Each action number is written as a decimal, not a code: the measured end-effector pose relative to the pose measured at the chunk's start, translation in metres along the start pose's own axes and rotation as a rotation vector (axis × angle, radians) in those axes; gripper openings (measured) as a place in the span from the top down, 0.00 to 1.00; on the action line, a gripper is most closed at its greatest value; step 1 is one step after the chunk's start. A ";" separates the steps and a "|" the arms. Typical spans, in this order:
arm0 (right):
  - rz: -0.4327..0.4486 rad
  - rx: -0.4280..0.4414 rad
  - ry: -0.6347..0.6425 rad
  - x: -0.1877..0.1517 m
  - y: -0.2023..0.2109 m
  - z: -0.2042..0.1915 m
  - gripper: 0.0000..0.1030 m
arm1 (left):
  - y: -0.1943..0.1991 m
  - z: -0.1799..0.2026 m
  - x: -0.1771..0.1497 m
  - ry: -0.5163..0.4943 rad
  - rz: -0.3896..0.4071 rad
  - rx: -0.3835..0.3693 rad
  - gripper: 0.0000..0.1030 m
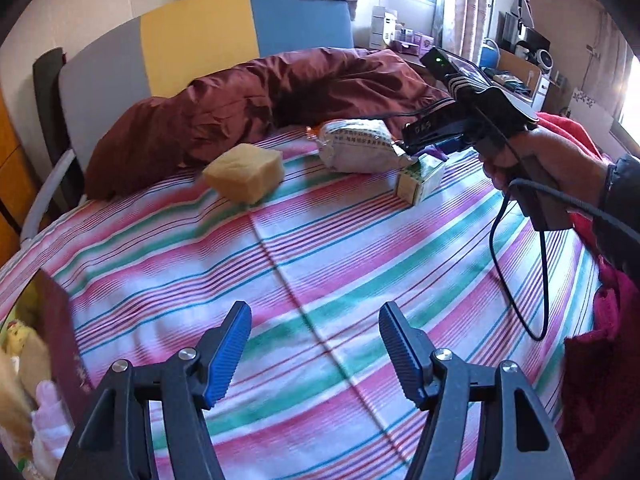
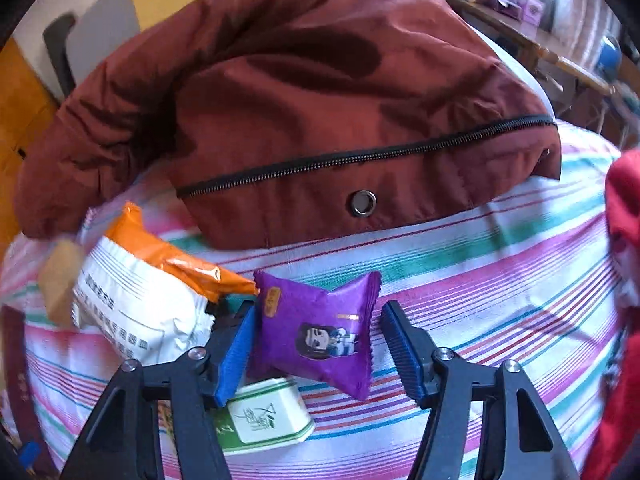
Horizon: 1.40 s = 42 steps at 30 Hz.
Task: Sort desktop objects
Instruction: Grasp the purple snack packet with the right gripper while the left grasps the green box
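Note:
On the striped bedsheet point(image 1: 320, 248) lie a yellow sponge block point(image 1: 244, 172), a white and orange snack bag point(image 1: 356, 144) and a green and white box point(image 1: 420, 178). My left gripper point(image 1: 314, 350) is open and empty, low over the sheet, well short of them. In the right wrist view my right gripper point(image 2: 316, 348) is open, its jaws on either side of a purple candy packet point(image 2: 320, 332) that lies partly on the box point(image 2: 268, 420). The snack bag point(image 2: 140, 304) is just to its left. The right gripper point(image 1: 430, 146) also shows in the left wrist view, above the box.
A maroon jacket point(image 2: 300, 100) lies bunched behind the objects. A red cloth point(image 1: 600, 320) lies along the bed's right edge. A headboard point(image 1: 200, 36) stands at the back. A cluttered desk point(image 1: 516, 64) is at far right. Soft toys point(image 1: 24, 380) sit at lower left.

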State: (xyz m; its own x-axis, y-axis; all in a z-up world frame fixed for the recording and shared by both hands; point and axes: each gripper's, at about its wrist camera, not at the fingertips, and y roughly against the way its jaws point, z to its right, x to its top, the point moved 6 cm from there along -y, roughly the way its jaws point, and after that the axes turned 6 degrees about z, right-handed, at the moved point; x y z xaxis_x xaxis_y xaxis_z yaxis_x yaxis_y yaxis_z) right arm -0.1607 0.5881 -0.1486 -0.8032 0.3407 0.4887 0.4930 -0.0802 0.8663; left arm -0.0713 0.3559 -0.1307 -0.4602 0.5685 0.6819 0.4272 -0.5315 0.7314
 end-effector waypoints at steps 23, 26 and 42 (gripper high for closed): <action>0.032 0.067 -0.105 0.012 0.044 0.043 0.53 | -0.128 0.105 0.084 -0.324 0.013 -0.276 0.34; 0.044 0.070 -0.097 0.019 0.047 0.029 0.53 | -0.139 0.111 0.086 -0.340 0.006 -0.272 0.42; 0.066 0.063 0.022 0.019 0.043 0.011 0.53 | -0.067 0.052 0.047 -0.089 0.057 -0.094 0.71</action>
State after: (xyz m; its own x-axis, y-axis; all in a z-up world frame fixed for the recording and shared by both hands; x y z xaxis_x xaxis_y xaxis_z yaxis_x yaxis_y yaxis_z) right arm -0.1514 0.6012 -0.1029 -0.7753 0.3155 0.5471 0.5644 -0.0425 0.8244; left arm -0.0809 0.4508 -0.1479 -0.3648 0.5869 0.7228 0.3737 -0.6188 0.6910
